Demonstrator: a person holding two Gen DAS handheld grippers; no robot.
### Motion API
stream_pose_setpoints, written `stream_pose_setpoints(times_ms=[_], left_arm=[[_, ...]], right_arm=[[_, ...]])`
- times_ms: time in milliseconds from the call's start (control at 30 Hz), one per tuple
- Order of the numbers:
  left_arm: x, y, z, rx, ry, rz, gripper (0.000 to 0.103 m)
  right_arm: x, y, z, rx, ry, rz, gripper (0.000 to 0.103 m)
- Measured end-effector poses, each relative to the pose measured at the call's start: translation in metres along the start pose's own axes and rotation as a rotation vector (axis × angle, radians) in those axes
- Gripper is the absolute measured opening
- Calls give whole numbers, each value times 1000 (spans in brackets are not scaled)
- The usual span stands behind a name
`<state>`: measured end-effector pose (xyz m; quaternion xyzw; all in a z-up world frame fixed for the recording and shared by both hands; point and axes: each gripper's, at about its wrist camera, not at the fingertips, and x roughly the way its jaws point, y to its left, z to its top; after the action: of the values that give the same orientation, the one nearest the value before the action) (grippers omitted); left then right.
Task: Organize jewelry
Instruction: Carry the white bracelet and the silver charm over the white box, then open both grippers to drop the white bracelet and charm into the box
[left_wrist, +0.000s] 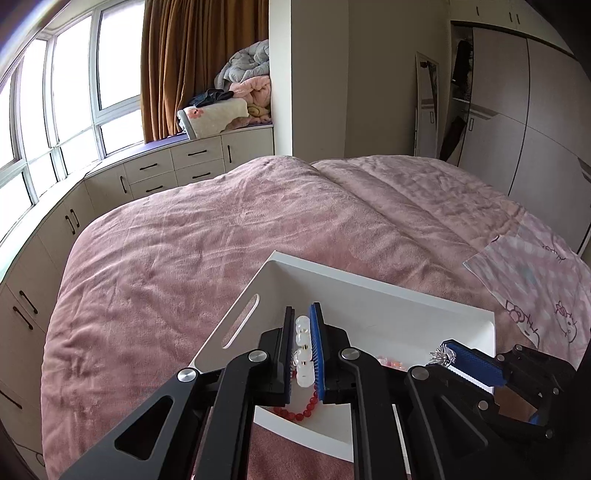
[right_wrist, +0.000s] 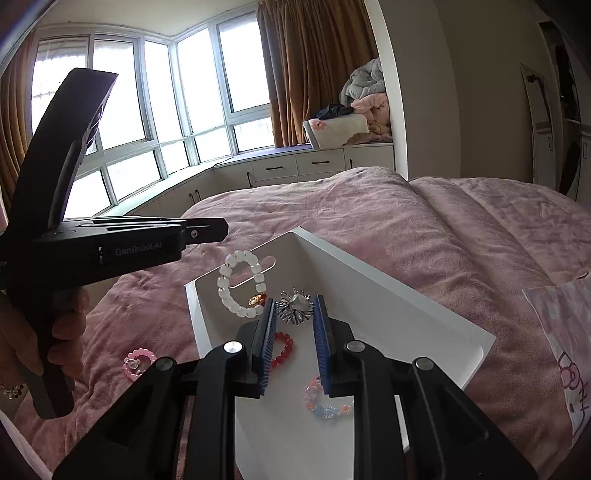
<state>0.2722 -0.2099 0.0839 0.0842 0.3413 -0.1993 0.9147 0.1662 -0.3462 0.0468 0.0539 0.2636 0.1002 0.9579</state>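
A white tray (right_wrist: 424, 314) lies on the pink bed. My left gripper (left_wrist: 303, 325) is shut on a white bead bracelet (left_wrist: 303, 347) and holds it above the tray; the bracelet hangs in the right wrist view (right_wrist: 240, 284). My right gripper (right_wrist: 295, 306) is shut on a silver spiky brooch (right_wrist: 295, 304) over the tray; it also shows in the left wrist view (left_wrist: 441, 354). A red bead bracelet (right_wrist: 282, 349) and a pastel bead bracelet (right_wrist: 325, 400) lie in the tray. A pink bracelet (right_wrist: 136, 363) lies on the bedcover left of the tray.
The pink bedcover (left_wrist: 221, 236) spreads all around the tray. A Hello Kitty pillowcase (left_wrist: 546, 288) lies to the right. Window-side cabinets (left_wrist: 177, 166) with piled blankets (left_wrist: 236, 96) stand beyond the bed. A wardrobe (left_wrist: 517, 110) is at the far right.
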Motion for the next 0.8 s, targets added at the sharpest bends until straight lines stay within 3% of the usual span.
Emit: stream_pose_setpoints(times_ms=[300,333,400,467,600,800], left_arm=[[23,-23,-11,51,27,-5,17],[23,-24,-13,57,27,6,21],[19,-21,-18,63,15,26,39],[14,-16,-23,50,-4,36,50],[-7,8,-28,-10,-53,62,70],[-53,58,-41,-96,-131,154,85]], right_arm=[[11,-7,-3,19,40,-28,26],[11,-7,-4,23,40,-33,36],[11,-7,-5,26,35,-35,51],[10,-5,-4,16,29,-38,51],[8,1,-5,-7,19,-37,64],[-3,28,-5,-98,-37,10,76]])
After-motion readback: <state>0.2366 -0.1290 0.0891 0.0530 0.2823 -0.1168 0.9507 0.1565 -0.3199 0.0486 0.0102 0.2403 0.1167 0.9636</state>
